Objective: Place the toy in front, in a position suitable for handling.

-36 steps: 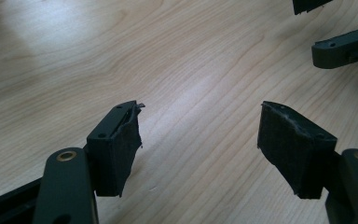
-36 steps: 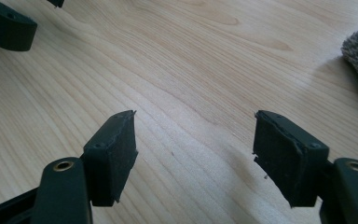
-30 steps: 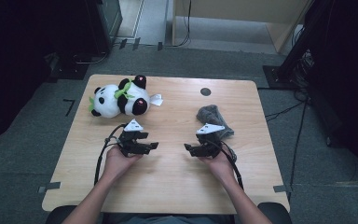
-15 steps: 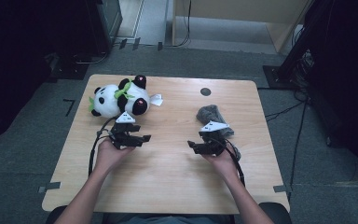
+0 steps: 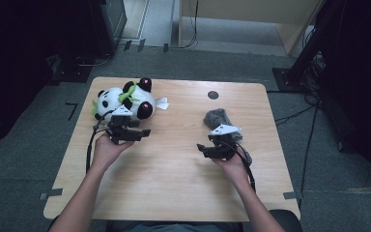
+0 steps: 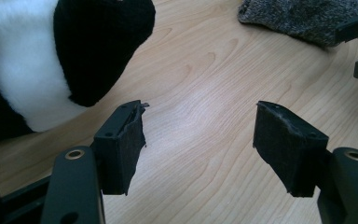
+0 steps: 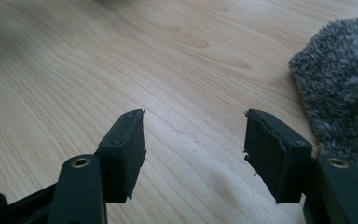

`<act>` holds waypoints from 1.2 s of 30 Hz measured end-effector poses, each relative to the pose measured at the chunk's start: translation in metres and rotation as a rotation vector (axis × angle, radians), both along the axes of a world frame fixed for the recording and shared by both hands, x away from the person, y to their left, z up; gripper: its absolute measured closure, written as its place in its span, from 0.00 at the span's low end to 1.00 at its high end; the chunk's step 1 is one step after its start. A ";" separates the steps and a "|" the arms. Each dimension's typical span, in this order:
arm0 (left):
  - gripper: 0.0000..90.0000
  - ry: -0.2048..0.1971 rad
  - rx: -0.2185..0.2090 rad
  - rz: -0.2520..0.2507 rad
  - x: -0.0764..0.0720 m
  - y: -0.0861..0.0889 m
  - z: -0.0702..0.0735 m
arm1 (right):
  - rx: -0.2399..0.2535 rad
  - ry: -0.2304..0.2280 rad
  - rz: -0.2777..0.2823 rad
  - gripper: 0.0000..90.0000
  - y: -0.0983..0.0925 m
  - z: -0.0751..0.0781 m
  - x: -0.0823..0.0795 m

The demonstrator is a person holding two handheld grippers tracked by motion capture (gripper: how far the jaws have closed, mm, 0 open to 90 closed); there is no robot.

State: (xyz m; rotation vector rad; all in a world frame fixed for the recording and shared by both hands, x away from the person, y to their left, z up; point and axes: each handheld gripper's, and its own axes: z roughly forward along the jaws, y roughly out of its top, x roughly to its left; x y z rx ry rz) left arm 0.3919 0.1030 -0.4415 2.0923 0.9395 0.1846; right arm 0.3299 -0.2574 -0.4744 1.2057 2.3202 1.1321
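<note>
lying on its side just ahead and left of my left gripper, the panda plush sits untouched, its black limb close beyond the left jaw. i hold that gripper wide with nothing between the pads. my right gripper has just been narrowing, bare wood between its jaws, and stands partly open just short of the grey knitted sock, which lies ahead and to its right. i judge nothing is grasped yet; both pick-ups remain. a white tag hangs off the plush, its print unreadable, on the wooden table.
</note>
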 end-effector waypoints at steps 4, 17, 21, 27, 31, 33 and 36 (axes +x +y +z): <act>0.37 0.006 0.009 0.004 0.005 0.003 0.003 | 0.009 -0.002 -0.003 0.48 -0.003 0.001 0.001; 0.39 -0.019 0.015 0.042 0.025 0.020 0.023 | 0.016 0.003 -0.001 0.54 -0.009 0.006 0.002; 0.39 -0.025 0.013 0.056 0.031 0.025 0.029 | 0.019 -0.003 -0.004 0.53 -0.009 0.006 0.002; 0.40 -0.032 0.016 0.078 0.040 0.035 0.037 | 0.035 0.024 -0.001 0.54 -0.010 0.004 0.004; 0.40 -0.053 0.038 0.085 0.044 0.039 0.044 | 0.032 0.027 0.004 0.54 -0.009 0.004 0.003; 0.40 -0.067 0.048 0.097 0.049 0.042 0.048 | 0.027 0.028 0.006 0.54 -0.009 0.003 0.003; 0.40 -0.084 0.055 0.104 0.052 0.045 0.051 | 0.025 0.030 0.008 0.54 -0.008 0.003 0.003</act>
